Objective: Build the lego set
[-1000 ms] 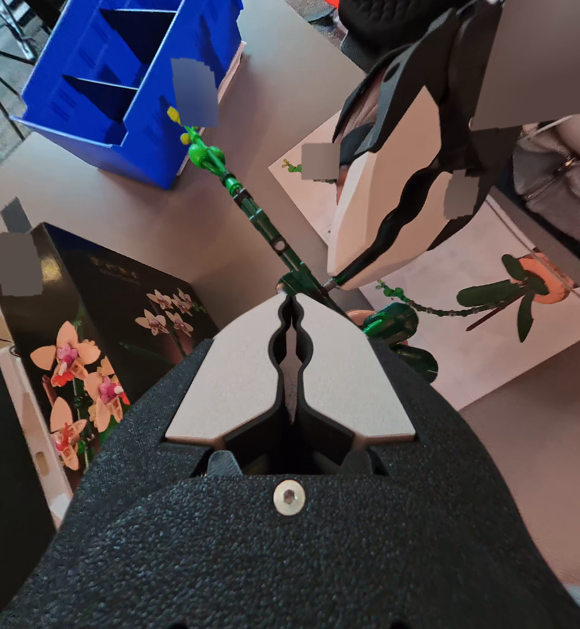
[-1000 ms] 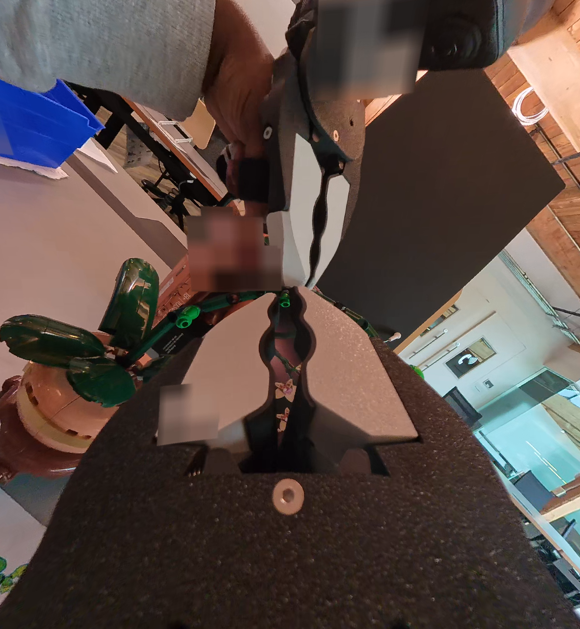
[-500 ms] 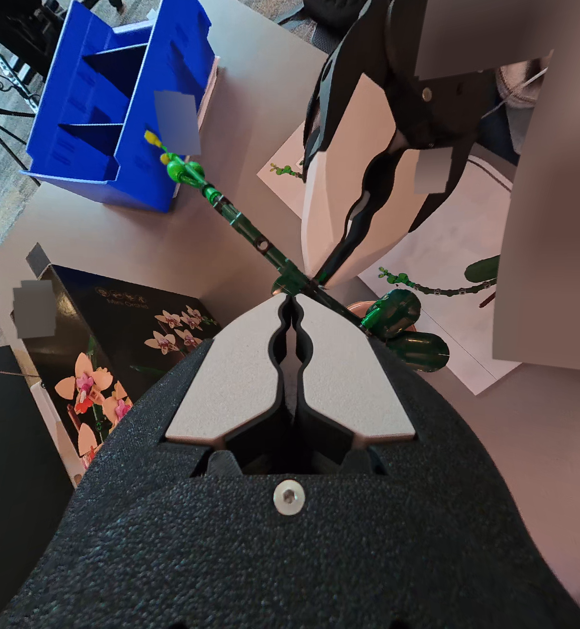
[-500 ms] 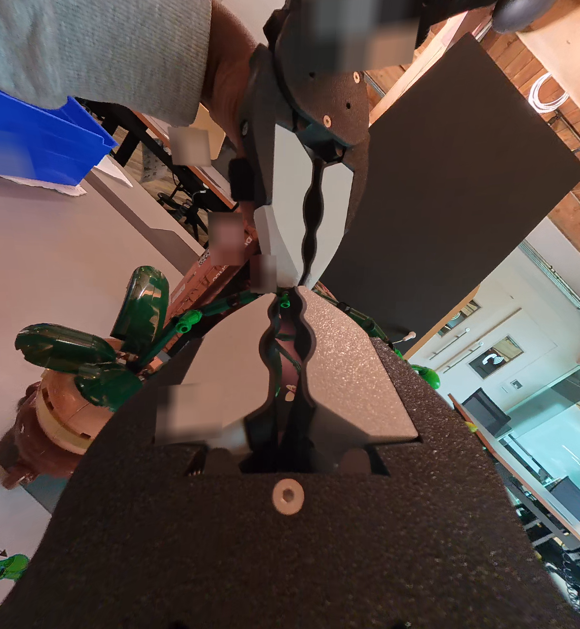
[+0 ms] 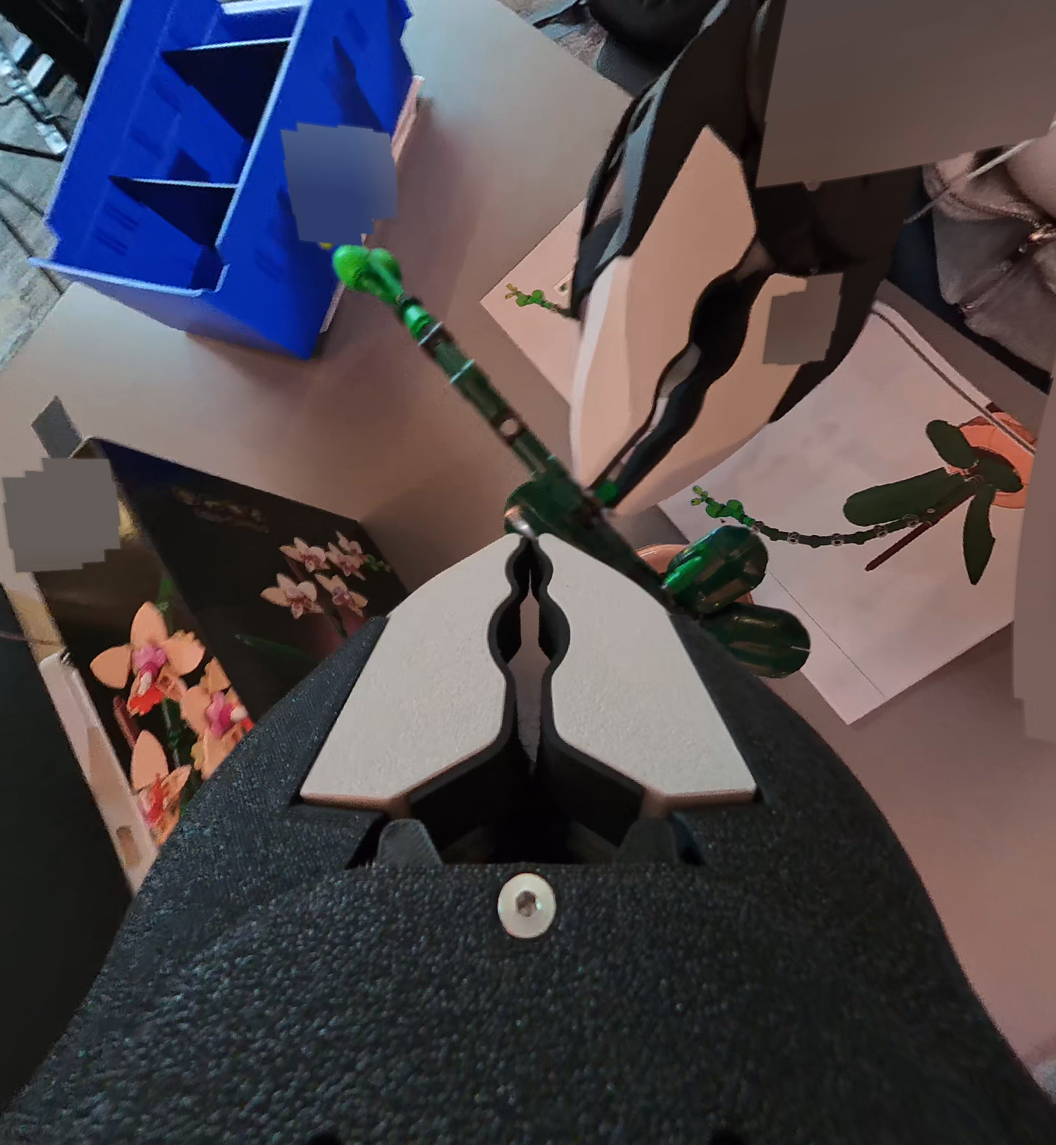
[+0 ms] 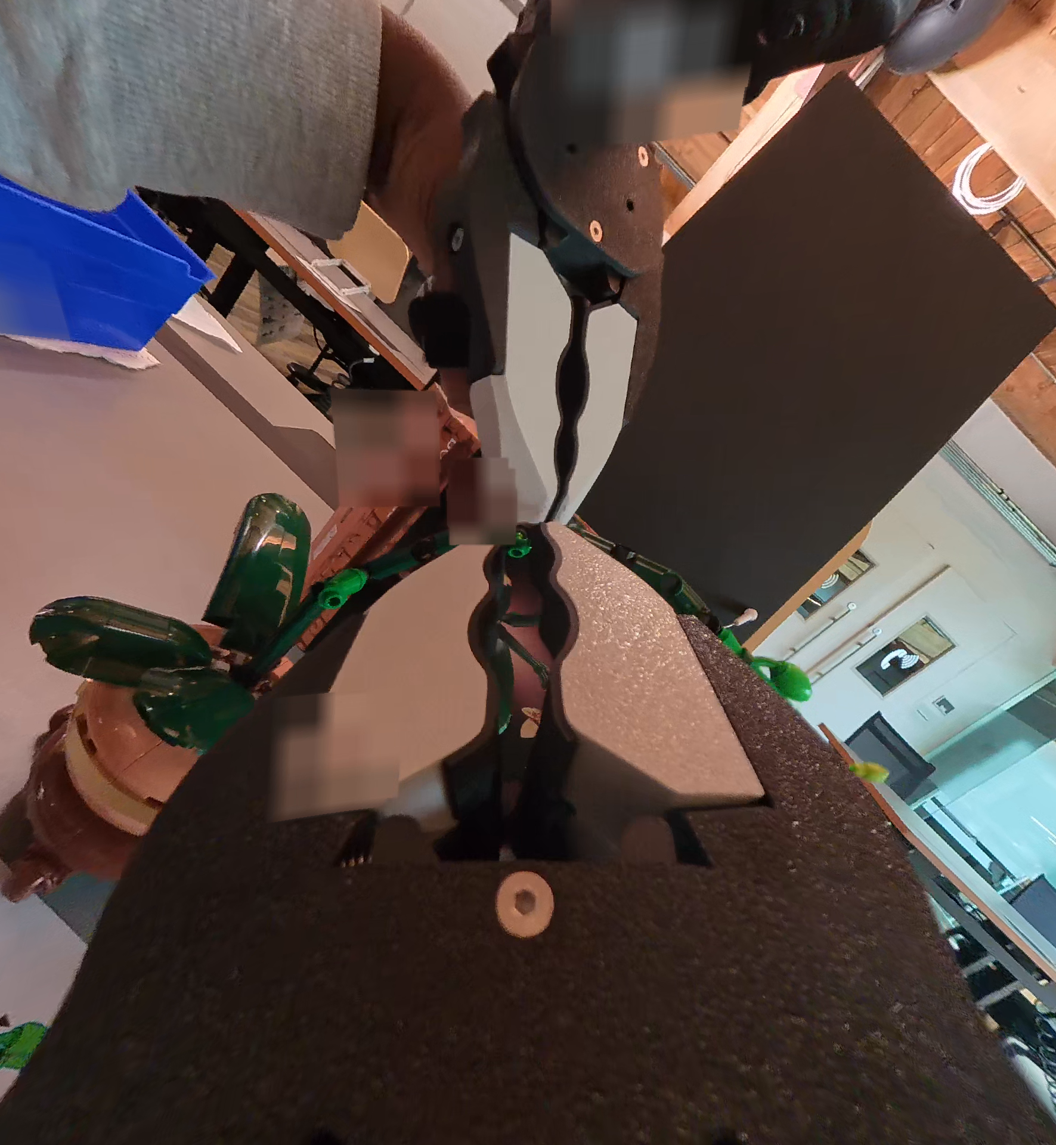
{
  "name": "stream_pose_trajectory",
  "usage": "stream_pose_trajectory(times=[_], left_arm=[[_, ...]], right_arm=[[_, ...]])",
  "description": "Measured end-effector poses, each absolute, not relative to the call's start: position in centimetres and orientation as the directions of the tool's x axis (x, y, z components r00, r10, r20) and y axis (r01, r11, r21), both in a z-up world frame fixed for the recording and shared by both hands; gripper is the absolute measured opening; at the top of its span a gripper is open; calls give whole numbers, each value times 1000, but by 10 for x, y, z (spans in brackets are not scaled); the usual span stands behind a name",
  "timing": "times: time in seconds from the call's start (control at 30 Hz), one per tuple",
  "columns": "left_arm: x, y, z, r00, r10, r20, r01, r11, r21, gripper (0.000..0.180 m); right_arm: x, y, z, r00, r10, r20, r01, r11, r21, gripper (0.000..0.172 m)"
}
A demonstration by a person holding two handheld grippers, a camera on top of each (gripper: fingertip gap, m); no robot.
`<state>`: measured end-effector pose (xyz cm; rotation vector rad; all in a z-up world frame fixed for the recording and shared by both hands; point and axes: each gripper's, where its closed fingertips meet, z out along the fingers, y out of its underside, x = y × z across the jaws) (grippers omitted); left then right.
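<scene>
Left gripper [image 5: 528,540] has its jaws pressed together on the green brick-built stem [image 5: 482,390], pinching it at a joint above the surface [image 5: 265,396]. Right gripper [image 6: 531,539] meets it tip to tip, jaws nipped on a small green piece of that same stem. The stem's dark leaves [image 6: 122,638] sprout from a brown pot [image 6: 79,799]. A blue bin [image 5: 203,155] and a flower-printed box [image 5: 215,588] sit nearby.
</scene>
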<state>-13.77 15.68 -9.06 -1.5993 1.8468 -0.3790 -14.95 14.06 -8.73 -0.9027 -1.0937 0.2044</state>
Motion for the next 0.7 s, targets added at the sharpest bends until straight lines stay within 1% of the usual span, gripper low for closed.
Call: stream_pose_trajectory(times=[0.03,0.13,0.27,0.37,0.4,0.43,0.53,0.63,0.67,0.7], left_arm=[[-142,159,-89,-19,-955,-297,-772,203,-602,0],[-152,164,-82,45,-943,-329,-773,176,-610,0],[-162,165,-56,179,-900,-398,-698,169,-696,0],[-177,170,-24,388,-768,-510,-614,198,-764,0],[-182,168,-10,468,-706,-532,-570,218,-792,10],[-187,162,4,546,-647,-533,-518,240,-821,14],[-196,130,32,726,-527,-441,-349,270,-897,16],[-196,95,35,843,-443,-305,-215,241,-946,22],[-191,83,31,863,-430,-266,-184,224,-957,26],[-182,72,24,872,-430,-233,-156,206,-966,41]], right_arm=[[-148,140,-86,486,560,671,261,640,-723,13],[-135,136,-77,500,571,652,230,638,-735,16],[-113,135,-75,477,639,604,198,591,-782,19],[-89,134,-83,409,762,503,158,484,-861,22],[-79,134,-86,377,807,455,146,433,-889,24],[-66,137,-88,359,845,395,137,371,-918,25],[-21,147,-85,304,927,221,88,204,-975,29],[33,168,-78,310,942,129,53,119,-992,27],[52,176,-78,320,942,101,52,88,-995,27],[68,181,-79,320,945,62,51,48,-998,27]])
